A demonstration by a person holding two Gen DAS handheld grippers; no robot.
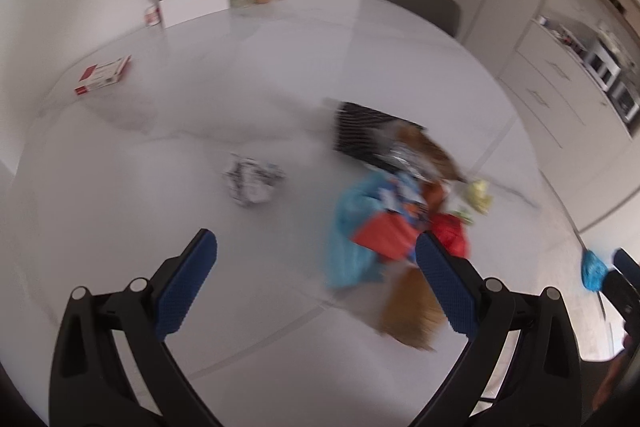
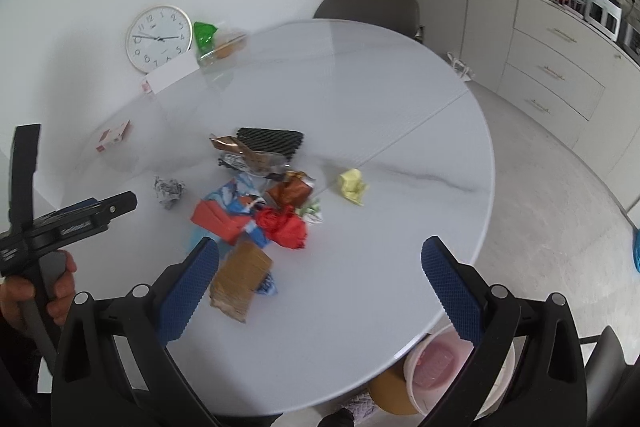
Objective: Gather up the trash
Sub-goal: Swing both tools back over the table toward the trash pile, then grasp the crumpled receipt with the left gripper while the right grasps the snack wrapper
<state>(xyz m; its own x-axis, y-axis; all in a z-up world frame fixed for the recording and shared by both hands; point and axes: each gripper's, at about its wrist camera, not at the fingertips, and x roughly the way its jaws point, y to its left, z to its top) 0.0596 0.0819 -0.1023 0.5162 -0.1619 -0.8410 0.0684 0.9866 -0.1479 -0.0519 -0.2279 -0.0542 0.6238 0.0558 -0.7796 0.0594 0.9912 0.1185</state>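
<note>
A heap of trash lies mid-table: a red crumpled bag [image 2: 285, 229], a blue wrapper [image 2: 236, 197], a brown paper bag [image 2: 239, 281], shiny brown wrappers [image 2: 256, 157] and a black mesh pouch [image 2: 272, 141]. A grey crumpled paper ball [image 2: 169, 190] [image 1: 253, 178] sits left of the heap, and a yellow crumpled paper [image 2: 353, 185] right of it. My left gripper [image 1: 316, 283] is open above the table, just left of the heap [image 1: 384, 223]. My right gripper [image 2: 320, 287] is open over the table's near edge, holding nothing. The left gripper [image 2: 92, 211] also shows there, held by a hand [image 2: 60, 287].
The round white table [image 2: 360, 99] carries a wall clock [image 2: 159, 38], a white card [image 2: 172, 75], a green bag [image 2: 205, 34] and a red-and-white box [image 2: 114, 135] at its far left. A pink bucket [image 2: 452, 367] stands below the near edge. A grey chair [image 2: 368, 9] and cabinets [image 2: 560, 67] stand behind.
</note>
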